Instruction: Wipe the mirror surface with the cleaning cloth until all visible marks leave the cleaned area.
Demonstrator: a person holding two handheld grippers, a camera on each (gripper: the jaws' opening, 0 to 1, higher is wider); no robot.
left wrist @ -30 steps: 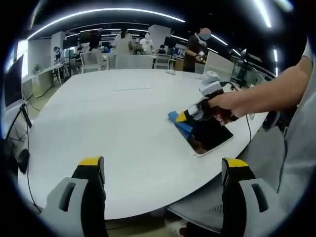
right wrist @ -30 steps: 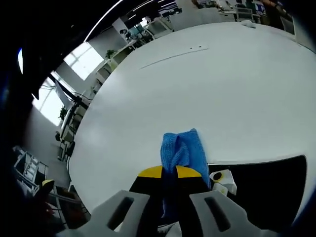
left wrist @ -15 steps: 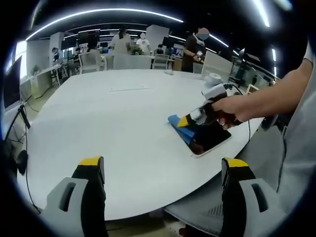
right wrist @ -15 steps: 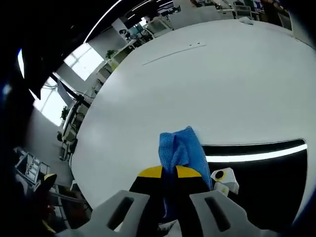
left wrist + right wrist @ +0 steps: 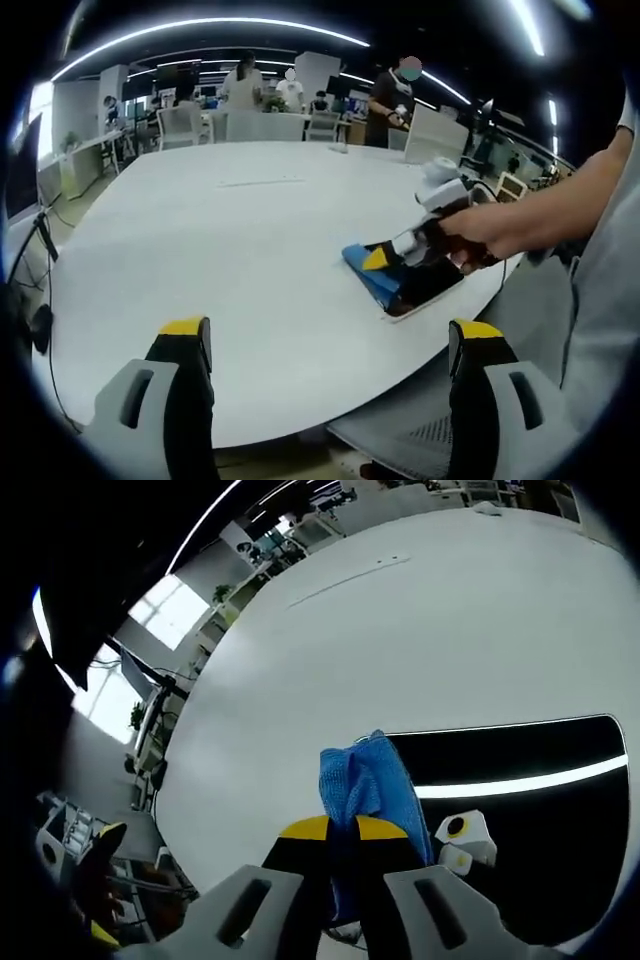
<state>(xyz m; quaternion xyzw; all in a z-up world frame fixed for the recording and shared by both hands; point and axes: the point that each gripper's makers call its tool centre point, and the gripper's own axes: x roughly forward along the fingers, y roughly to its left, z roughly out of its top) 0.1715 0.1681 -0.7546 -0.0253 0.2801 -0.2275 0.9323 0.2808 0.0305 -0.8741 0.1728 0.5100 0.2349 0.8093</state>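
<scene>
A flat rectangular mirror [image 5: 432, 287] with a pale frame lies near the right edge of the white table [image 5: 230, 250]; its dark face [image 5: 520, 810] reflects a ceiling light strip. The blue cleaning cloth [image 5: 362, 780] rests on the mirror's left end, and my right gripper [image 5: 342, 830] is shut on it. From the left gripper view that gripper [image 5: 378, 258] and the cloth [image 5: 372, 275] sit at the mirror's near corner, held by a person's hand [image 5: 478, 232]. My left gripper [image 5: 330, 335] hangs open over the table's near edge, holding nothing.
Chairs [image 5: 270, 125] line the table's far side, and several people [image 5: 390, 100] stand beyond in the office. A grey chair seat [image 5: 420, 440] sits below the table's near right edge. A thin strip [image 5: 262, 181] lies mid-table.
The right gripper has drawn the cloth across the mirror, so more dark glass shows in its view. The left gripper has hardly moved.
</scene>
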